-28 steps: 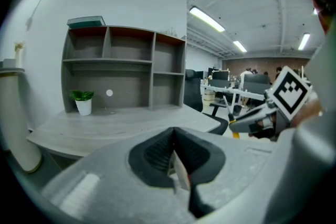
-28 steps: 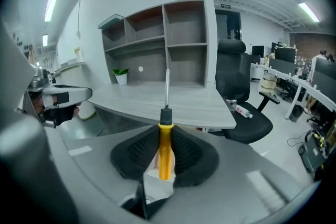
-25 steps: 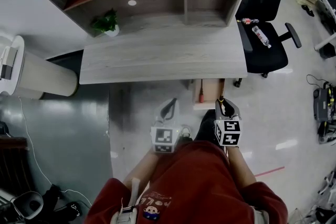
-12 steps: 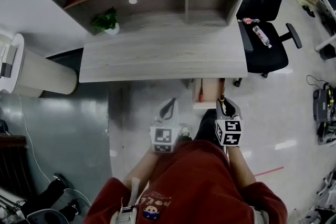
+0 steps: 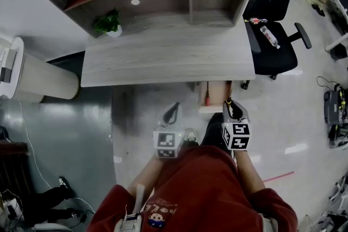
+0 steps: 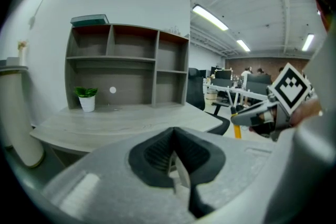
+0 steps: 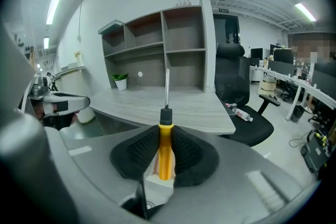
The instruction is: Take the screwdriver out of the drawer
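At left, our left gripper (image 5: 173, 111) hangs in front of the desk (image 5: 163, 57), its jaws pressed together on nothing. Right of it the drawer (image 5: 217, 94) stands open (a red-handled tool (image 5: 207, 99) lies inside). Our right gripper (image 5: 230, 108), at the drawer's right front corner, clamps the yellow handle of the screwdriver (image 7: 166, 152), steel shaft pointing toward the desk. A black chair (image 5: 274, 46) stands farther right.

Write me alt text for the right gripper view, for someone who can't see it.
The right gripper is clamped on a yellow-handled screwdriver, its metal shaft pointing up and away. Beyond it stand a grey desk with an open shelf unit and a potted plant, and a black office chair to the right.
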A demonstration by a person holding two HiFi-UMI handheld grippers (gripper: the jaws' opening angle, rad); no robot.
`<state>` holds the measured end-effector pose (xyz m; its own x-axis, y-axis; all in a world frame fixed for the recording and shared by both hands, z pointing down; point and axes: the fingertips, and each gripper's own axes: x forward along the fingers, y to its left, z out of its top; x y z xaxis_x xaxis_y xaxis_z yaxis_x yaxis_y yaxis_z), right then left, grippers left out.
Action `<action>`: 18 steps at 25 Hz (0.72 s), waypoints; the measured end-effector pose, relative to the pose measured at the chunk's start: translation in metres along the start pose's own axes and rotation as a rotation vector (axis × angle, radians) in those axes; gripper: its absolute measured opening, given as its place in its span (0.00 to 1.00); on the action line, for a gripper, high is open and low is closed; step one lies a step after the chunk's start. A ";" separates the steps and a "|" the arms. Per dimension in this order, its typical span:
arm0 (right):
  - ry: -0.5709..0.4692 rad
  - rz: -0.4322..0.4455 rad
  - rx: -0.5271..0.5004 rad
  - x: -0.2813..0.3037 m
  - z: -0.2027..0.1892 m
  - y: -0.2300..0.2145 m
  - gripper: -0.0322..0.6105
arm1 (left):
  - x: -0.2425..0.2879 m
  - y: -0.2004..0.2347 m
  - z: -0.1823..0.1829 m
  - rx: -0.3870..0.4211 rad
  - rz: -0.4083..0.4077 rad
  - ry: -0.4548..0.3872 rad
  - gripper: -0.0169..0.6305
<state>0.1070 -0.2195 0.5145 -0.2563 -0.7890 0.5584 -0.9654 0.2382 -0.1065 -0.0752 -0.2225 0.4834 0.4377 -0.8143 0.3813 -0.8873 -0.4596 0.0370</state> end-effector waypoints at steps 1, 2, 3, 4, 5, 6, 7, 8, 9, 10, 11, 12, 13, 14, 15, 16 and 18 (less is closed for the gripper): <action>0.002 0.004 0.005 0.001 0.000 0.000 0.16 | 0.001 0.001 -0.001 -0.010 -0.001 0.003 0.02; 0.002 0.007 0.009 0.001 0.000 0.001 0.16 | 0.001 0.002 -0.001 -0.015 -0.001 0.003 0.02; 0.003 0.008 0.010 0.001 0.000 0.001 0.16 | 0.001 0.002 -0.001 -0.018 0.000 0.003 0.02; 0.002 0.008 0.010 0.002 0.000 0.001 0.16 | 0.001 0.003 -0.001 -0.020 0.000 0.004 0.02; 0.002 0.007 0.010 0.002 0.000 0.001 0.16 | 0.002 0.003 -0.001 -0.023 -0.001 0.007 0.02; 0.003 0.007 0.009 0.002 0.000 0.001 0.16 | 0.002 0.004 -0.001 -0.026 -0.001 0.011 0.02; 0.004 0.007 0.007 0.003 0.000 0.001 0.16 | 0.002 0.004 -0.001 -0.030 0.000 0.015 0.02; 0.006 0.007 0.006 0.004 0.000 0.001 0.16 | 0.002 0.004 0.000 -0.031 0.002 0.016 0.02; 0.007 0.007 0.005 0.004 0.000 0.001 0.16 | 0.002 0.004 0.000 -0.029 0.004 0.015 0.02; 0.008 0.008 0.005 0.004 0.000 0.001 0.16 | 0.003 0.004 0.001 -0.024 0.004 0.014 0.02; 0.009 0.008 0.006 0.005 -0.001 0.001 0.16 | 0.004 0.004 0.002 -0.019 0.003 0.013 0.02; 0.011 0.008 0.006 0.005 -0.001 0.000 0.16 | 0.004 0.004 0.002 -0.018 0.004 0.013 0.02; 0.012 0.008 0.006 0.005 -0.002 0.000 0.16 | 0.005 0.003 0.003 -0.020 0.005 0.014 0.02; 0.014 0.009 0.005 0.005 -0.003 0.000 0.16 | 0.005 0.004 0.003 -0.025 0.008 0.016 0.02; 0.016 0.010 0.004 0.006 -0.003 0.001 0.16 | 0.005 0.004 0.003 -0.030 0.010 0.014 0.02; 0.017 0.011 0.003 0.006 -0.003 0.001 0.16 | 0.005 0.005 0.003 -0.038 0.013 0.009 0.02; 0.019 0.013 0.000 0.008 -0.003 0.003 0.16 | 0.005 0.006 0.004 -0.052 0.013 -0.004 0.02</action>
<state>0.1024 -0.2230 0.5212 -0.2682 -0.7745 0.5729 -0.9618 0.2486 -0.1142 -0.0775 -0.2311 0.4816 0.4263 -0.8217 0.3783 -0.8993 -0.4300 0.0795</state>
